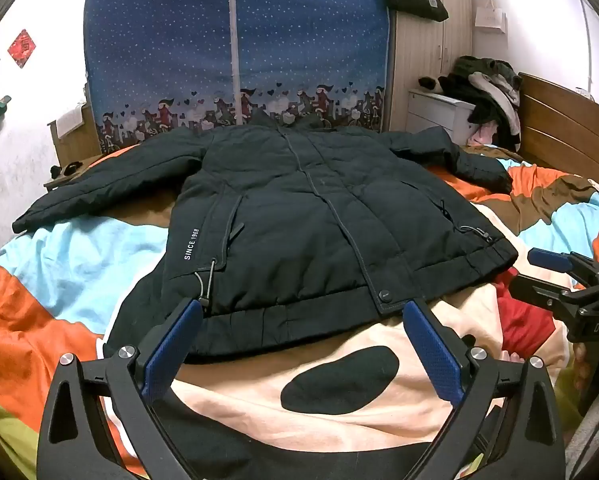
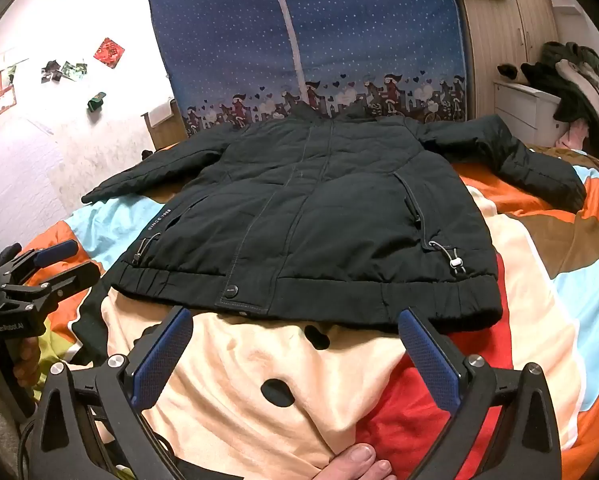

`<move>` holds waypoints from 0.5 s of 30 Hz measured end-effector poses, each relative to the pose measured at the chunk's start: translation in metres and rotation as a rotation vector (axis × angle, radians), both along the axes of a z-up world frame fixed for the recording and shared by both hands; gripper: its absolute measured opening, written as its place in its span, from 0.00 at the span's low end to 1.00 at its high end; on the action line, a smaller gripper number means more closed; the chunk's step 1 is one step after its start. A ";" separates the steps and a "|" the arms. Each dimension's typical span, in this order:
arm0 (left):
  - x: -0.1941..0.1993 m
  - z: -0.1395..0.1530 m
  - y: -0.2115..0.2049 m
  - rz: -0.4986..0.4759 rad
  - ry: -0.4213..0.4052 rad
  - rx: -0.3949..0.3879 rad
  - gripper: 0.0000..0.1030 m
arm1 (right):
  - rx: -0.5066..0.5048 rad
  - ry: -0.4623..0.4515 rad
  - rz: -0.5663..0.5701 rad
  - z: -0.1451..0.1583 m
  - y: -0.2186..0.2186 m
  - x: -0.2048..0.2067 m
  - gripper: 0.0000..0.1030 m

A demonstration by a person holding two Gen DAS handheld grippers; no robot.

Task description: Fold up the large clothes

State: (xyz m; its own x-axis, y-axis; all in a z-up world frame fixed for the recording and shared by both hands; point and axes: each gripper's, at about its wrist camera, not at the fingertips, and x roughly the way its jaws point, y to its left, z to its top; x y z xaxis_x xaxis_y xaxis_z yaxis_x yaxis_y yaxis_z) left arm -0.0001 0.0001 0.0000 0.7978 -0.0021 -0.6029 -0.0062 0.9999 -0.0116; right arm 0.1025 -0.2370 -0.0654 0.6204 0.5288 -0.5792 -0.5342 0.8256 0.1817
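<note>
Since the black jacket [image 1: 299, 216] is lying flat and face-up on the bed [image 1: 79, 256] with both sleeves out, and my left hand-held gripper [image 1: 301, 322] and right hand-held gripper [image 2: 295, 326] hang wide and empty near its hem, I'd probably pinch a sleeve cuff and fold inward first.

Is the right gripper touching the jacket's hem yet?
Apart. In the right wrist view, the right gripper hangs wide open short of the black jacket; bare quilt shows between its blue fingertips and the hem.
</note>
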 end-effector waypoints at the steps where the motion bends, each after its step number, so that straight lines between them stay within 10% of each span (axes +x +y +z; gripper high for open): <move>1: 0.000 0.000 0.000 0.000 0.001 0.002 0.96 | -0.002 0.001 0.000 0.000 0.000 0.000 1.00; 15: 0.000 0.000 0.000 0.001 0.000 0.006 0.95 | -0.002 0.004 0.000 0.000 0.000 0.001 1.00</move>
